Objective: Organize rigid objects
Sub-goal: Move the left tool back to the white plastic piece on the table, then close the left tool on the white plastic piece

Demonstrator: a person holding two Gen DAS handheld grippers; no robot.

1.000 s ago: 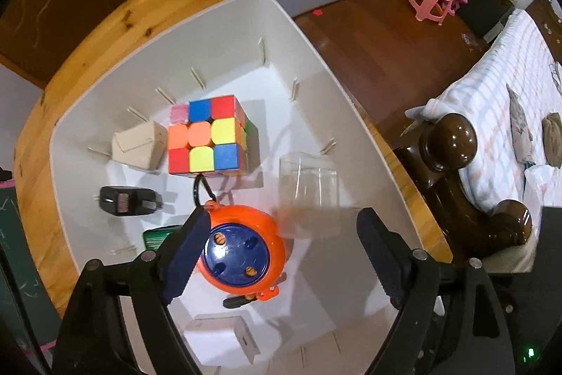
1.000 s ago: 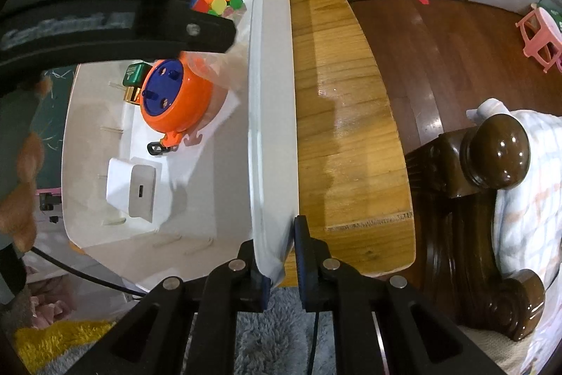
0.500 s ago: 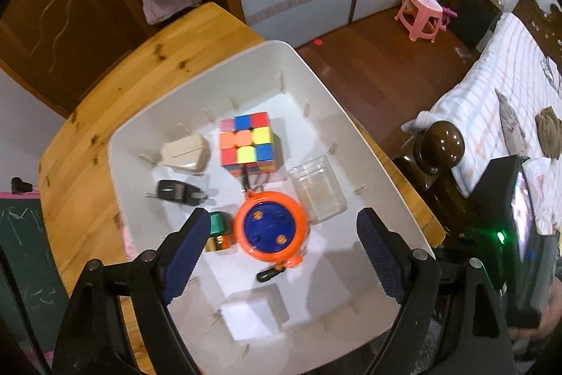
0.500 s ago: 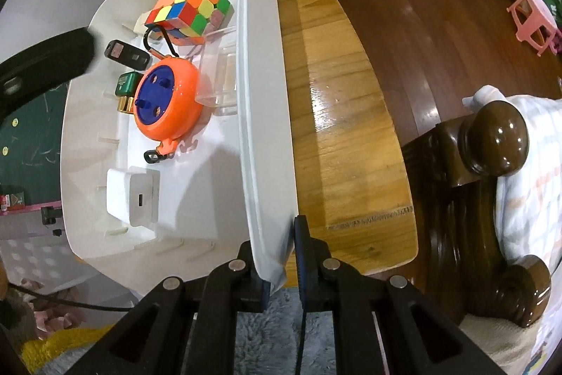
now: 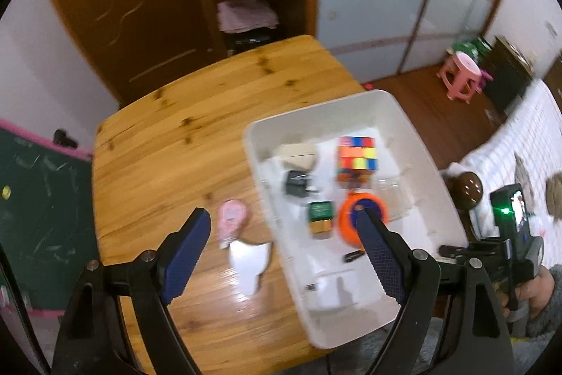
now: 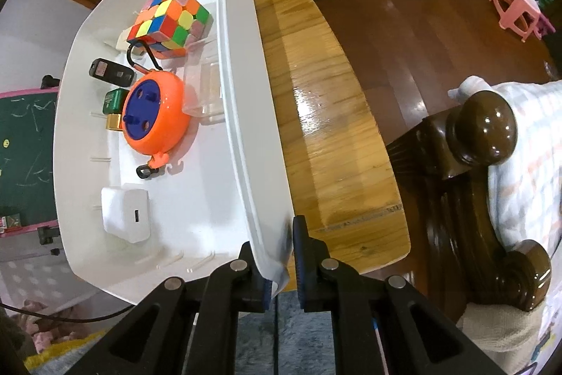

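Only the left wrist view shows the bare stretch of the wooden table (image 5: pixel 168 157). There a pink item (image 5: pixel 232 223) and a white scrap (image 5: pixel 250 264) lie just left of the white bin (image 5: pixel 418 143), at lower centre between the spread fingers of the left gripper (image 5: pixel 284 255), which holds nothing. At the right edge of that view a hand grips the handle of the right tool.

Only the right wrist view shows the grip itself: the right gripper (image 6: pixel 281 264) at bottom centre straddles the bin's (image 6: pixel 242 115) near right wall at its corner, one finger inside and one outside. A small gap shows beside the outer finger, so I cannot tell whether it pinches firmly.

The bin holds, from upper left downward in the right wrist view:
- a colour cube (image 6: pixel 172 20)
- a beige block (image 5: pixel 298 154), mostly hidden behind the cube here
- a black key fob (image 6: pixel 110 72)
- a green battery (image 6: pixel 114 108)
- an orange and blue cord reel (image 6: pixel 154 113)
- a clear plastic box (image 6: pixel 207 90) against the right wall
- a white charger (image 6: pixel 124 213) nearest the gripper
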